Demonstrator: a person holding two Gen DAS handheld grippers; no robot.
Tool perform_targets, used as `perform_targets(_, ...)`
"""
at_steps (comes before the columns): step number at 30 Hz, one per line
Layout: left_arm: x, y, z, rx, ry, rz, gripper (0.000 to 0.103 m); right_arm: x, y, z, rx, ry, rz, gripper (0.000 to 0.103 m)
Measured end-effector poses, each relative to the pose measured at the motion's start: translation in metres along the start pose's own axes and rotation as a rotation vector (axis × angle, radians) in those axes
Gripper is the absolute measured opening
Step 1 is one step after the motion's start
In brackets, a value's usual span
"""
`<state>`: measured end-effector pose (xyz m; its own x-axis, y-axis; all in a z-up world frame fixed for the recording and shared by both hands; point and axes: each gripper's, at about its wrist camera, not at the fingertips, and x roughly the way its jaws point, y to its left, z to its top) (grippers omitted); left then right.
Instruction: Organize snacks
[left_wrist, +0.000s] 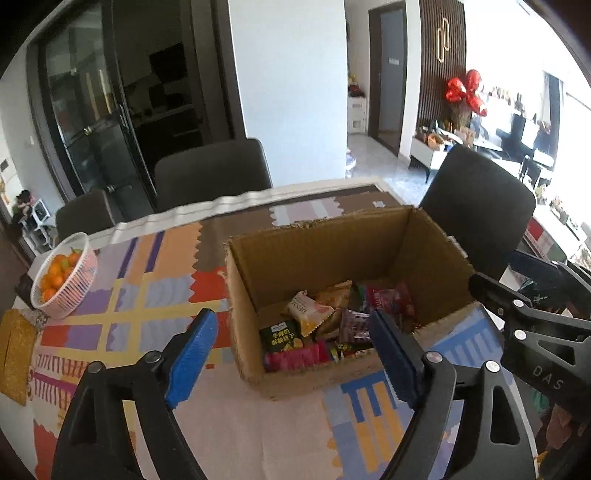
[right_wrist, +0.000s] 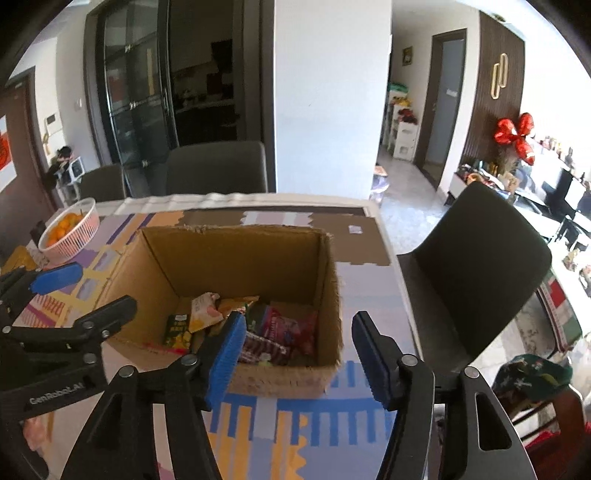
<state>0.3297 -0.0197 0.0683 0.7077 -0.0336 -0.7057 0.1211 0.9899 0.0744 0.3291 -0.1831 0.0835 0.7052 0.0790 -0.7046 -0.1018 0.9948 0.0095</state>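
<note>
The snack packets (left_wrist: 325, 325) are heaped at the bottom of an open cardboard box (left_wrist: 314, 254) set on a patterned tablecloth (left_wrist: 122, 306). Both the left gripper (left_wrist: 295, 354) and the right gripper (right_wrist: 299, 354) are held apart with nothing between them, near the box's front wall. A white basket of oranges (left_wrist: 68, 275) is placed well to the left, and 2 dark chairs (left_wrist: 212, 168) are drawn up behind the table.
</note>
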Motion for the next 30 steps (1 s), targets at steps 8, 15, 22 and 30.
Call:
perform_targets(8, -0.066, 0.003, -0.035, -0.072, -0.166, 0.041, 0.094, -0.055, 0.001, -0.023, 0.013, -0.096, -0.004, 0.077)
perform_targets(15, -0.107, 0.002, -0.068, -0.084, -0.260, 0.078, 0.103, -0.094, 0.001, -0.053, 0.049, -0.169, 0.001, 0.088)
perform_targets(22, -0.125, 0.003, -0.100, -0.104, -0.249, 0.060, 0.103, -0.133, 0.009, -0.087, 0.023, -0.283, -0.065, 0.096)
perform_targets(30, -0.154, -0.003, -0.129, -0.097, -0.265, 0.050, 0.103, -0.169, 0.020, -0.117, -0.013, -0.328, -0.111, 0.097)
